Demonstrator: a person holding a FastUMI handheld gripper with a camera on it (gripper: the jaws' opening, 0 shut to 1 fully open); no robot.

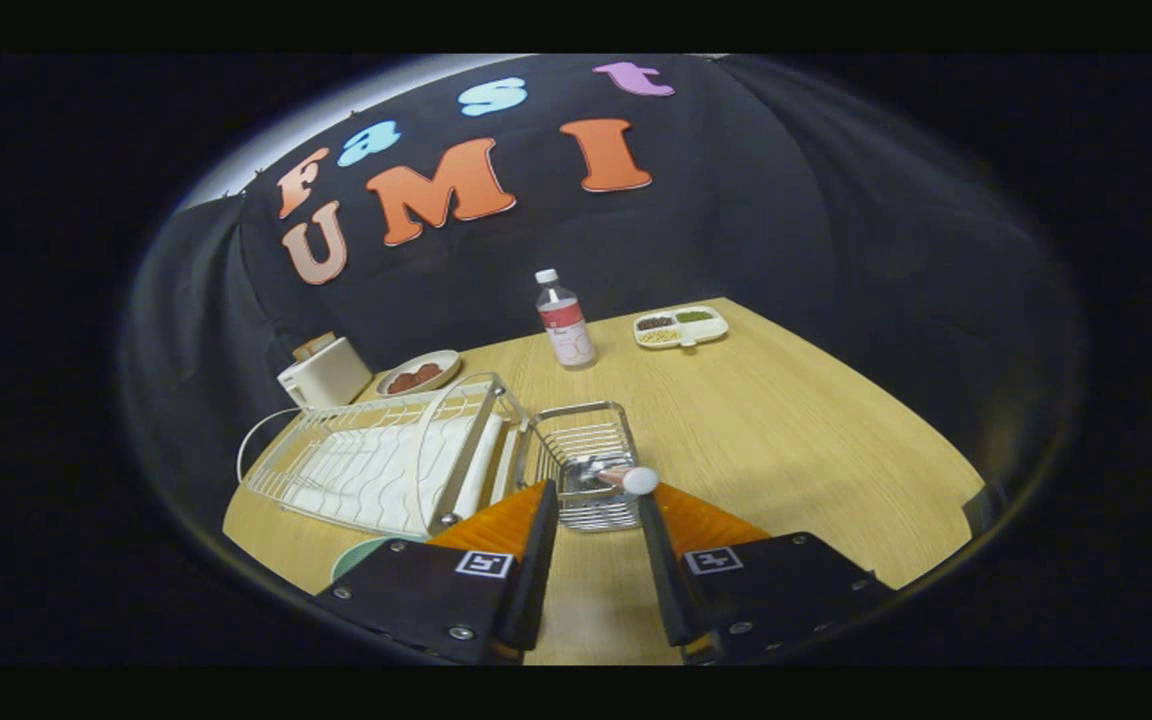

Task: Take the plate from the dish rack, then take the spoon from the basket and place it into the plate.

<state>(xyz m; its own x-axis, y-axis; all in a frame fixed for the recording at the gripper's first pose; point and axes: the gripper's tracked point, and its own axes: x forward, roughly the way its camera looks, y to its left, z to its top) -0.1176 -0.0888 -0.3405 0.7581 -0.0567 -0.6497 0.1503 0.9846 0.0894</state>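
Gripper (598, 500): right up close, fingers spread apart with bare tabletop showing in the gap, clamped on nothing.
Finger markers: each finger body carries a small square black-and-white tag; the pattern is too small to make out.
Spoon (628, 479): its pale rounded end sits just off the right finger's tip, the rest lying down inside the basket; whether finger and spoon touch, I cannot tell.
Basket (584, 462): small wire basket, upright, directly ahead of the fingertips and lined up with the gap between them.
Plate (361, 556): a pale green rim peeks out just left of the left finger, flat on the table and near the front of the rack.
Dish rack (376, 460): white wire rack left of the fingers and just beside the basket, on a white drip tray.
Table (796, 420): light wood, open surface to the right of the fingers.
Bottle (564, 320): clear, white cap, standing well beyond the basket; red band on its label, writing unreadable.
Divided tray (681, 326): white, beyond and to the right, compartments of dark, green and yellowish bits.
Bowl (418, 373): beyond the rack, reddish-brown pieces inside.
Toaster (324, 375): white, just left of the bowl, behind the rack.
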